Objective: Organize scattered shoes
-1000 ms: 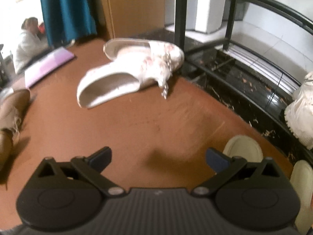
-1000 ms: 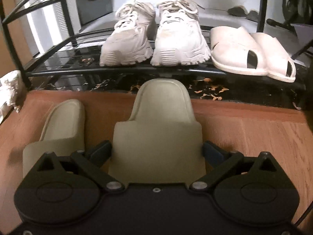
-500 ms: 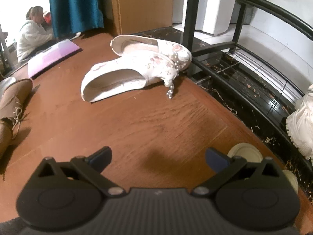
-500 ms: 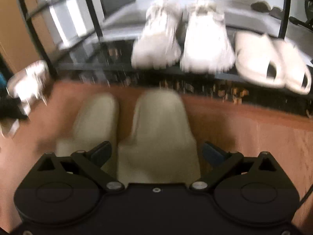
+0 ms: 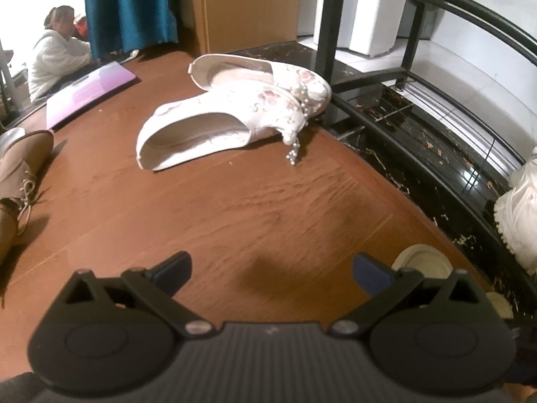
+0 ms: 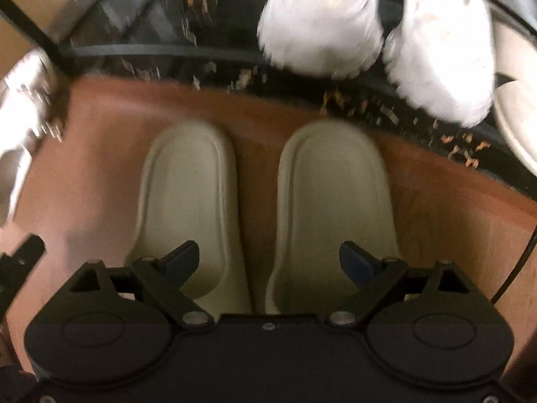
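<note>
Seen from above through the right gripper (image 6: 268, 262): a pair of pale olive moulded foam slides, left one (image 6: 188, 201) and right one (image 6: 332, 198), side by side and nearly parallel on the reddish-brown wooden floor (image 6: 436, 215), rounded ends toward the black metal shoe rack (image 6: 161, 48). Jaws spread wide, having just narrowed a little, one blue-tipped finger (image 6: 183, 258) over the left slide, the other over the right slide, the gap between the two slides centred between them; contact with either slide impossible to judge from this blurred view. On the rack's lowest shelf, two chunky white lace-up sneakers (image 6: 379, 30), with a cream closed-toe sandal (image 6: 513, 114) at the right edge.

Through the left gripper (image 5: 271, 270): jaws spread wide, nothing between them but bare floor. Farther off, two white floral-embroidered flat shoes (image 5: 235, 110) with dangling pearl beads, one tipped on its side against the other, just beside the rack's corner post. At the left edge, a tan suede lace-up boot (image 5: 20, 181); behind it, a flat purple folder (image 5: 89, 90). In the far background, a person in a white top (image 5: 53, 57) seated beside a teal curtain (image 5: 127, 6).
</note>
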Tool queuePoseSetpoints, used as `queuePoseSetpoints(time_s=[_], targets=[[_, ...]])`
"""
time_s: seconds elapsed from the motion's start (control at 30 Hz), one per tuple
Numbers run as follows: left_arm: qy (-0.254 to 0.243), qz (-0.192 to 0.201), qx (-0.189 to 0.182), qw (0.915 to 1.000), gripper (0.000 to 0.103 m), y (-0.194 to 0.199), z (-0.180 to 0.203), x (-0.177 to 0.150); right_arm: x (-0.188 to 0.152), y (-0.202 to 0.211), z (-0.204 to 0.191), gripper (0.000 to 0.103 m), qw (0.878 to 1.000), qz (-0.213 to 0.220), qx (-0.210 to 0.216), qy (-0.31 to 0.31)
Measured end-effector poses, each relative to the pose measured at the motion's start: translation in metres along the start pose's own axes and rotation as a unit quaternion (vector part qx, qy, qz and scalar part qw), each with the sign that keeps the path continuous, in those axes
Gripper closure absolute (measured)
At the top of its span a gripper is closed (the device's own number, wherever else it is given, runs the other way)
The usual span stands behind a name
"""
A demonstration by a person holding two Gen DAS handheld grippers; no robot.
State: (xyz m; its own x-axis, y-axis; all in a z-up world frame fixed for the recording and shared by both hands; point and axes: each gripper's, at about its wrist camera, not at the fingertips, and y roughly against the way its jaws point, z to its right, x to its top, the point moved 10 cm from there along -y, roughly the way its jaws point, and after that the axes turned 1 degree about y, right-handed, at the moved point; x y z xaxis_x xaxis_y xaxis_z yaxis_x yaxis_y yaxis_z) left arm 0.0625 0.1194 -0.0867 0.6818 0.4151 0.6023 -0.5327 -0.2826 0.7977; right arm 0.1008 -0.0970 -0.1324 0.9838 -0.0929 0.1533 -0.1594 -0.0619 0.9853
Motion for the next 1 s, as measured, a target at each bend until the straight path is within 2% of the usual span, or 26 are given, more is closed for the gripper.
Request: queuePoseSetpoints(time_s=[0.17,0.23,0.3,0.47,0.5,0.6,0.8,1.0], targets=[[0.004,-0.009,-0.001,1.0000,0.001,-0.004,-0.001,-0.002,-0.014,-0.011,-0.001,0.034,0.999,-0.048,-0.007,0.008],[0.006,-0.013,-0.003,0.9999,0.001,-0.005,-0.001,-0.003,-0.017,-0.010,0.001,0.050,0.998,-0.058,-0.013,0.011],[0.006,-0.014,-0.004,0.9999,0.001,-0.005,0.000,-0.003,-0.018,-0.007,0.002,0.059,0.998,-0.066,-0.011,0.012],[0.007,-0.017,-0.006,0.9998,0.001,-0.006,0.001,-0.003,-0.021,-0.003,0.000,0.066,0.997,-0.063,-0.017,0.030],[0.008,-0.018,-0.005,0.9998,0.001,-0.007,0.000,-0.004,-0.021,-0.002,-0.001,0.068,0.998,-0.059,-0.018,0.034],[0.013,-0.025,-0.003,0.9996,0.001,-0.010,-0.001,-0.005,-0.022,0.006,-0.001,0.084,0.998,-0.038,-0.017,0.044],[0.010,-0.023,-0.004,0.9997,0.001,-0.009,-0.001,-0.005,-0.033,0.028,0.009,0.085,0.999,0.029,0.006,0.022],[0.013,-0.019,-0.001,0.9997,0.001,-0.007,-0.003,-0.003,-0.049,0.060,0.021,0.086,0.992,0.116,0.042,-0.016]])
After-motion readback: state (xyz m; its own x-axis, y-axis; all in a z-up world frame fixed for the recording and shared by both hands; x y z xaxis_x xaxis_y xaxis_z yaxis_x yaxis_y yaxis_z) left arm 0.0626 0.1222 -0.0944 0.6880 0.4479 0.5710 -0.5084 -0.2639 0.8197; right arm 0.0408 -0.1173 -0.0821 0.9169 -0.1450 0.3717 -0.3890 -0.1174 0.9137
